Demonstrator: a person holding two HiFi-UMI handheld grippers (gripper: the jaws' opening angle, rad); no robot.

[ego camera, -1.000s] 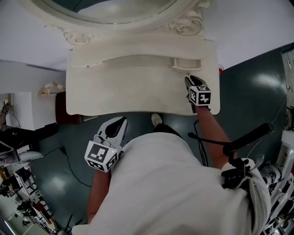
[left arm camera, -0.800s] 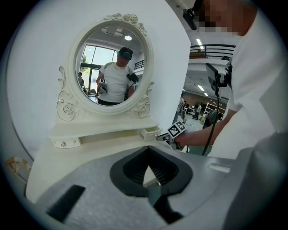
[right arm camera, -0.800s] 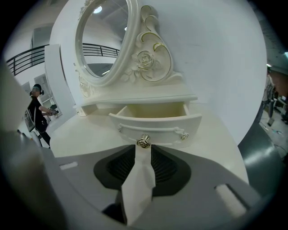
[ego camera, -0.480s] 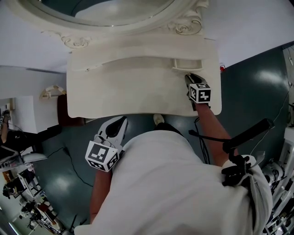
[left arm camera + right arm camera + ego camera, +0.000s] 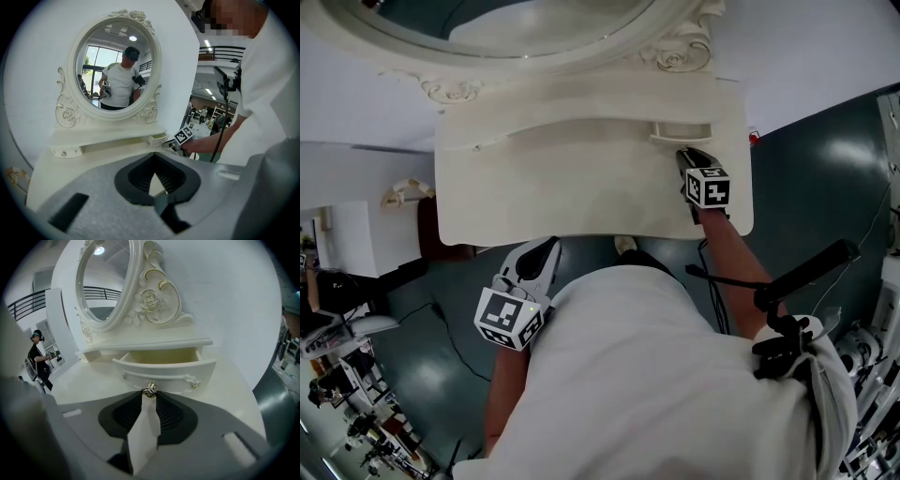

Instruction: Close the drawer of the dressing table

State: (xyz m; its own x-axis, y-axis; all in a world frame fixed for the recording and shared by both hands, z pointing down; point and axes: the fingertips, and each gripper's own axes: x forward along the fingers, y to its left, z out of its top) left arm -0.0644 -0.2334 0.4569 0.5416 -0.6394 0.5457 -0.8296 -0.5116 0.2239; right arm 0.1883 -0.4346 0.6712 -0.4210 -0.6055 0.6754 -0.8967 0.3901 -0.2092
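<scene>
The white dressing table (image 5: 581, 187) carries an oval mirror (image 5: 115, 70). Its small right drawer (image 5: 164, 366) stands pulled out, also seen in the head view as the drawer (image 5: 682, 132). My right gripper (image 5: 149, 397) points at the drawer front with the metal knob (image 5: 149, 390) right at its fingertips. Its jaws have just been closing a little, and a gap still shows between them. In the head view the right gripper (image 5: 682, 154) sits over the table top just before the drawer. My left gripper (image 5: 546, 246) hangs off the table's front edge, its jaws together and holding nothing.
A second shelf slot (image 5: 112, 147) runs along the left of the table's back. The table's front edge (image 5: 581, 234) lies between my body and the drawer. Dark floor (image 5: 825, 159) lies to the right, with cables and equipment (image 5: 337, 375) at the lower left.
My right gripper has edged a little closer to the drawer front. The left gripper has crept slightly forward near the table's edge.
</scene>
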